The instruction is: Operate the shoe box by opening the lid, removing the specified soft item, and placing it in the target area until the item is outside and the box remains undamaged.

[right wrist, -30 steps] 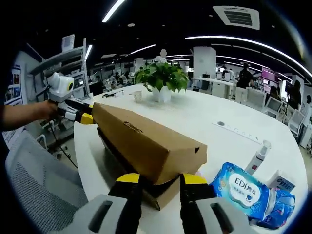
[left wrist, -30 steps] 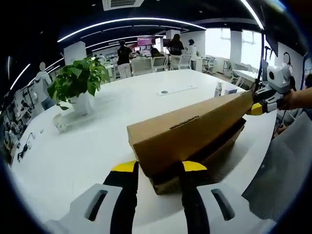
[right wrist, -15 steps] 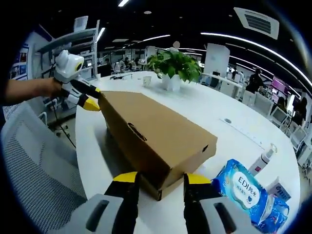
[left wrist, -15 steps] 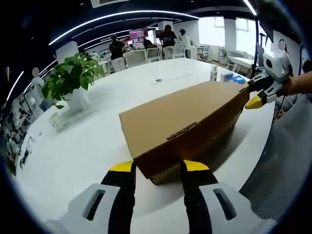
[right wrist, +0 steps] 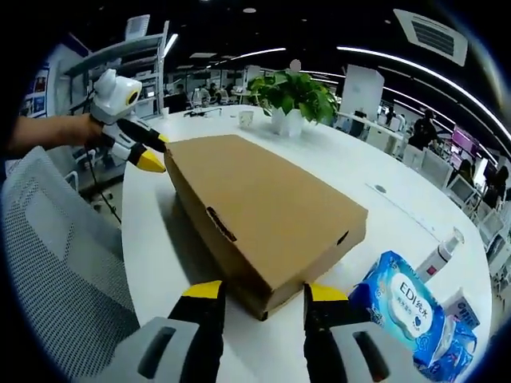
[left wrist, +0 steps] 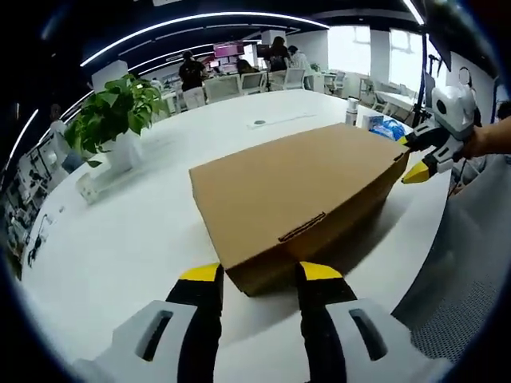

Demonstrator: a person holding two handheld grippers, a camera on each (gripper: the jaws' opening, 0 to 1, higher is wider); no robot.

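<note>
**Q:** Report tool state and position.

**A:** My left gripper [left wrist: 259, 273] has its jaws parted, holding nothing; they straddle the near short end of the shoe box [left wrist: 295, 195] without clamping it. My right gripper [right wrist: 262, 291] is likewise parted and empty at the opposite short end. Each tool appears in the other's view, tips apart, just beside its own corner of the box.

**Q:** Where is the work item?

**A:** The box lies flat on the white table [left wrist: 120, 247], lid down. The soft item is inside, hidden. A wipes pack [right wrist: 403, 307] lies near the box on my right side; a potted plant [left wrist: 112, 124] stands well apart.

**Q:** Handling expectations?

**A:** I judge the box light, thin cardboard: stiff along its edges, easily creased at corners. Take the lid's overhanging lip at the short ends, both sides together, and lift evenly. A one-sided pull could tear the lid at its fold.
</note>
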